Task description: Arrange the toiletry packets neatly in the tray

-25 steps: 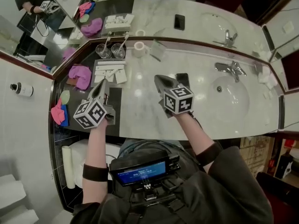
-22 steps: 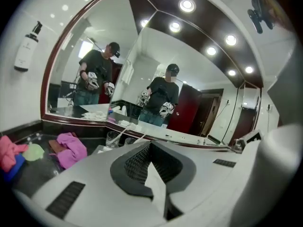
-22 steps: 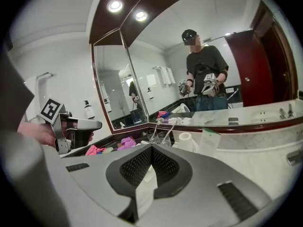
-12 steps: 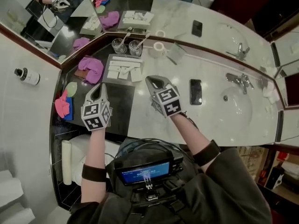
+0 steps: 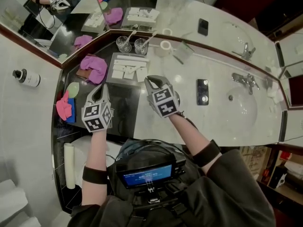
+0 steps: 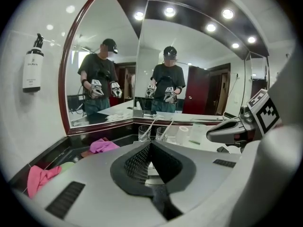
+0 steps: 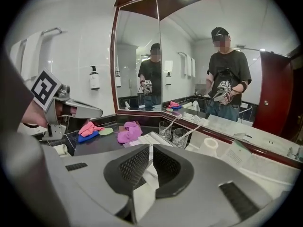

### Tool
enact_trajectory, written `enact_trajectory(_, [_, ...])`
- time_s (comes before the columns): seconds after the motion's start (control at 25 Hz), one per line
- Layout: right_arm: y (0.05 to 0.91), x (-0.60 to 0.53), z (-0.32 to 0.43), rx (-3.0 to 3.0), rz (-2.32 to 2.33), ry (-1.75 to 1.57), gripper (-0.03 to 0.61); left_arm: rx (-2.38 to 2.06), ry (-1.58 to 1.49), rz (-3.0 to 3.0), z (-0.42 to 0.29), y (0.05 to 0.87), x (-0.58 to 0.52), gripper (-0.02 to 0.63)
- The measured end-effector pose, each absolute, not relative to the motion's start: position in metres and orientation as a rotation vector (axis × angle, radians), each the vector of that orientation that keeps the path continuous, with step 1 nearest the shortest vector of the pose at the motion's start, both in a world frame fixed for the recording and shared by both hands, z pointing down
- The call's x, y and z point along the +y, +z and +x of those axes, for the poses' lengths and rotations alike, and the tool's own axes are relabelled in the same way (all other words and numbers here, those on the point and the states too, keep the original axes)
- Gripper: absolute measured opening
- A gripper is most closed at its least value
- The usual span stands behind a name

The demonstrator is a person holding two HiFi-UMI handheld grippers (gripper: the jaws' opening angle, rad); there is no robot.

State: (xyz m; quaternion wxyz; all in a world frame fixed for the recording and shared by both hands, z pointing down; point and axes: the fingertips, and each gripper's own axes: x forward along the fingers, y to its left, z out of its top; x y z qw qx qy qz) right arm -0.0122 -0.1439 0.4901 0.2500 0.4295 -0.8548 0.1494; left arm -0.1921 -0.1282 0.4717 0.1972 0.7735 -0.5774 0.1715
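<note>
Clutter around: crumpled magenta cloth just left of the grey rectangular tray, two clear glasses behind it, black phone off right on the marble surface. White toiletry packets lie in the tray. Left gripper jaws together, empty. Right gripper jaws just been opening, slightly apart, nothing between.

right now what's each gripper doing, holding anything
Left gripper: jaws shut, nothing between them.
Right gripper: jaws a little apart, have just been opening, nothing between them.
</note>
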Motion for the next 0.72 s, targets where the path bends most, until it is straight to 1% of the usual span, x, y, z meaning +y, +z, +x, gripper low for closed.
enact_trajectory(0.04, [0.495,-0.146,-0.015,-2.313,1.164,0.404,0.059,-1.613,0.482,2.167,-0.193,0.473,-0.129,0.0])
enact_trajectory(0.16, [0.511,-0.155,-0.029,-2.281,1.125,0.424,0.163,-1.597,0.485,2.168,-0.196,0.478,-0.132,0.0])
enact_trajectory(0.24, [0.525,-0.164,-0.04,-2.252,1.102,0.451,0.238,-1.585,0.486,2.169,-0.197,0.481,-0.134,0.0])
enact_trajectory(0.32, [0.542,-0.177,-0.049,-2.212,1.093,0.485,0.336,-1.574,0.488,2.17,-0.198,0.485,-0.136,0.0])
enact_trajectory(0.4, [0.561,-0.19,-0.056,-2.171,1.093,0.525,0.404,-1.564,0.488,2.167,-0.2,0.489,-0.137,0.0])
enact_trajectory(0.44, [0.573,-0.195,-0.06,-2.151,1.087,0.546,0.427,-1.559,0.487,2.165,-0.201,0.491,-0.137,0.0])
enact_trajectory(0.56, [0.603,-0.209,-0.069,-2.087,1.05,0.593,0.439,-1.548,0.481,2.156,-0.206,0.496,-0.138,0.0])
enact_trajectory(0.72, [0.617,-0.233,-0.068,-2.015,1.081,0.589,0.439,-1.55,0.471,2.135,-0.219,0.503,-0.138,0.0])
